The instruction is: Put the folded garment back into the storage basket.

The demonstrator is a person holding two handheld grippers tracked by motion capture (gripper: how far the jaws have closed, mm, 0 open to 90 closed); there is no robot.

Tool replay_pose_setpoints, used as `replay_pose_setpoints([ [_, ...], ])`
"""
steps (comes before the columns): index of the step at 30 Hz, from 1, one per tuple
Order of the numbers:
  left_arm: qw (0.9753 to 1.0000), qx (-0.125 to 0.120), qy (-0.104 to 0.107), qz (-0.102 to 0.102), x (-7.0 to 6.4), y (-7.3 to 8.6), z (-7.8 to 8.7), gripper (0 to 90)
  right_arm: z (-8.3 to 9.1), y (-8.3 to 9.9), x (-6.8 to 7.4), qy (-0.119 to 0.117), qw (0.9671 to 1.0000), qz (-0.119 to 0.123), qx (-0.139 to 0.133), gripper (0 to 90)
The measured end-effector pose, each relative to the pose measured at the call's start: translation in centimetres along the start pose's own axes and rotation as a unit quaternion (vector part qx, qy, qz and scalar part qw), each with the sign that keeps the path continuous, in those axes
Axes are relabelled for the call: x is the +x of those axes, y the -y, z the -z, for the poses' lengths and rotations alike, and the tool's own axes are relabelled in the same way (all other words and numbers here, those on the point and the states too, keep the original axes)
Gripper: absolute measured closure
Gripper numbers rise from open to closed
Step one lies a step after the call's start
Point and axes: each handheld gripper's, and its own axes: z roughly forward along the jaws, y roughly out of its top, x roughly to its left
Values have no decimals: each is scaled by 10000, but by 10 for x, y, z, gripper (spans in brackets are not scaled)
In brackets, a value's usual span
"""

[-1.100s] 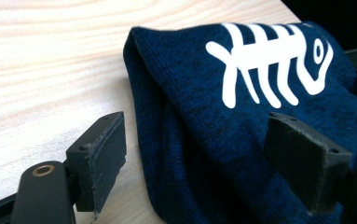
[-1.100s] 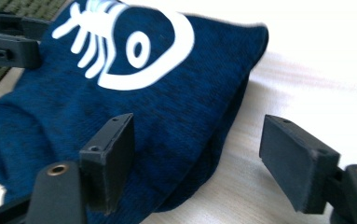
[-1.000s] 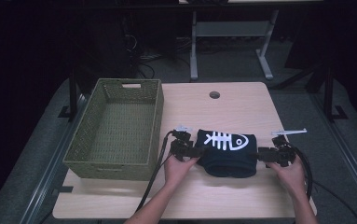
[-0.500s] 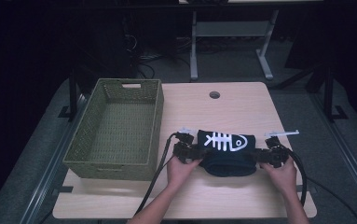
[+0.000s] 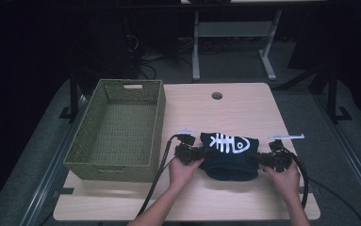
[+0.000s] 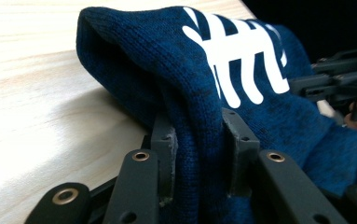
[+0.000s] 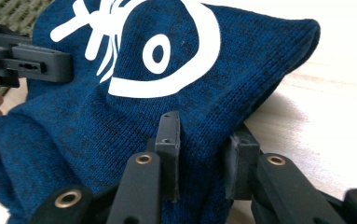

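Both forearms reach in from the near edge; left gripper point(image 5: 198, 154) and right gripper point(image 5: 262, 160) each have jaws clamped on opp. ends of the navy fish-skeleton knit point(image 5: 229, 151), bunched at table point(image 5: 244, 106) centre-front. Green wicker basket point(image 5: 121, 127) sits on the left; dark room w/ desk frame behind.

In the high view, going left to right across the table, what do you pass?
Green basket → left gripper → blue knit cloth with a white fish skeleton → right gripper.
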Motion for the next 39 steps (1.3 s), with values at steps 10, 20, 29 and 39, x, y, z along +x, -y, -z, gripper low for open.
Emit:
replay_pose_setpoints([
  [10,9999,-60,121,-52,-9,-7,9,709,20,-7,12,-168,9997,29,-163,718],
  [20,9995,-157,202,-199,-19,-15,22,709,34,-13,19,-264,9993,51,-263,720],
  [29,9988,-262,282,-314,-27,-23,35,708,45,-19,24,-450,9983,8,-382,724],
  [39,9978,-295,451,-373,-35,-33,48,709,59,-23,25,-821,9947,-128,-603,728],
])
